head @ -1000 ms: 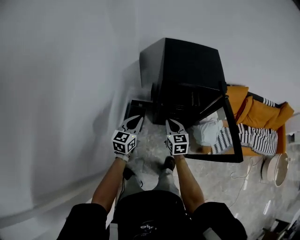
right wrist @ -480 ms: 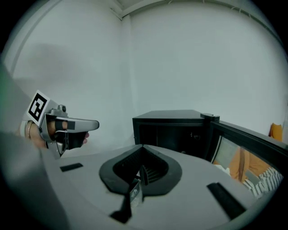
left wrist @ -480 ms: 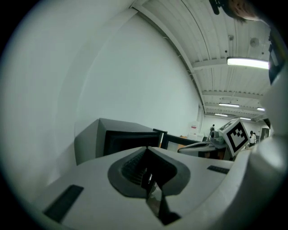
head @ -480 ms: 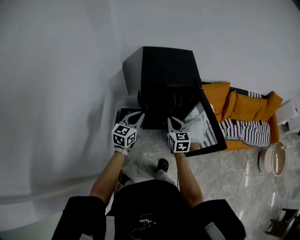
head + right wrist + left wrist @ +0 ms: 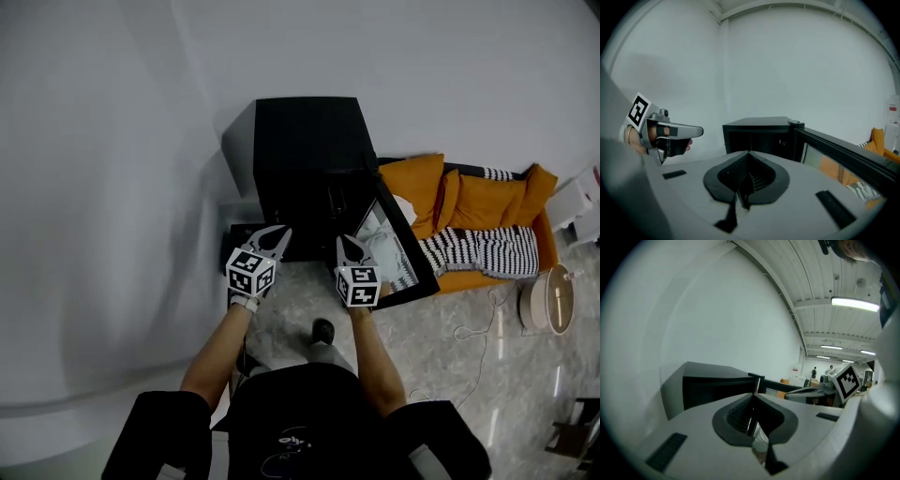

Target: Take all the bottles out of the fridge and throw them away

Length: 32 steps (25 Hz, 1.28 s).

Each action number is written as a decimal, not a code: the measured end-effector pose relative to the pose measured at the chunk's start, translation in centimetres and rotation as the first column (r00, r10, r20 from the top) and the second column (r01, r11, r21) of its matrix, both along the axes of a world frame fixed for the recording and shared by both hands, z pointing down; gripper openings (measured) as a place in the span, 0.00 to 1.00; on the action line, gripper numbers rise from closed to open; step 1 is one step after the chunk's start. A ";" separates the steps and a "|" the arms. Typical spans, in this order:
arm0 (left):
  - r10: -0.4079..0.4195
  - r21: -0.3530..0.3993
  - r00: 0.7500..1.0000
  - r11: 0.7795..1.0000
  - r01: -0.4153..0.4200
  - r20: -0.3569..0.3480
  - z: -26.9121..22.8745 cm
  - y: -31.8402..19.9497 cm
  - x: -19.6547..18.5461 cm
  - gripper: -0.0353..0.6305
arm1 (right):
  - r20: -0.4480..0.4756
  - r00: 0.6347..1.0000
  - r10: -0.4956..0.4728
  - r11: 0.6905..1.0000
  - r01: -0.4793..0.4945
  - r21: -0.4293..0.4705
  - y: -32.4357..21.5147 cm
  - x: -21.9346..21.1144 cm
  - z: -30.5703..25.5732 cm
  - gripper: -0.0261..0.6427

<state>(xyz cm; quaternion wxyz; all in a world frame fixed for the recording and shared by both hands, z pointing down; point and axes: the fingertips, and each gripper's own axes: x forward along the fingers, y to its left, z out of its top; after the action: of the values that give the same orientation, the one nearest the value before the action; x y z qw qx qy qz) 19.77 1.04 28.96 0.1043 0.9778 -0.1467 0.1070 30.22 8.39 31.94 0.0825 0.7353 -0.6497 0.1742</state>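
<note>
A black mini fridge (image 5: 309, 141) stands against the white wall, its glass door (image 5: 398, 248) swung open to the right. The inside is dark and no bottle shows in any view. My left gripper (image 5: 278, 232) hovers in front of the fridge's left side, shut with nothing in it. My right gripper (image 5: 349, 242) hangs level with it, by the open door's inner face, also shut and empty. In the left gripper view the fridge (image 5: 710, 385) lies beyond the closed jaws. The right gripper view looks into the open fridge (image 5: 759, 138).
An orange sofa (image 5: 478, 202) with striped cushions stands right of the fridge. A round white object (image 5: 548, 300) and a loose cable (image 5: 473, 323) lie on the grey floor at right. A dark flat tray (image 5: 234, 236) sits on the floor left of the fridge.
Both grippers have moved forward and up toward the fridge, side by side, jaws still shut. The person has stepped closer, so the fridge and door sit more centred.
</note>
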 end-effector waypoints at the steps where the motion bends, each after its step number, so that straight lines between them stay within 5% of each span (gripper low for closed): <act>1: 0.006 -0.002 1.000 1.000 -0.006 0.003 0.2 0.1 0.7 0.06 | 0.000 1.000 0.004 1.000 -0.004 0.000 0.1 0.6 0.1 0.05; 15: 0.025 0.011 0.999 1.000 -0.026 0.031 1.0 0.7 9.9 0.06 | 0.018 0.998 -0.055 0.998 0.054 0.023 -1.2 6.5 0.4 0.05; 24: -0.028 0.015 0.998 1.000 0.028 0.058 2.1 0.8 13.0 0.06 | 0.034 0.992 -0.123 0.992 0.122 0.025 -1.5 8.6 1.7 0.05; 32: 0.008 0.005 0.994 1.000 -0.009 0.110 3.9 -0.1 13.9 0.06 | 0.065 0.994 -0.085 0.996 0.084 0.016 -2.5 10.3 3.2 0.05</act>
<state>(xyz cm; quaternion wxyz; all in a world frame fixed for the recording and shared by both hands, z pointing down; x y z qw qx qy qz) 33.71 0.97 32.81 0.0929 0.9713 -0.1483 0.1609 40.53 5.92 35.13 0.0635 0.7016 -0.6838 0.1901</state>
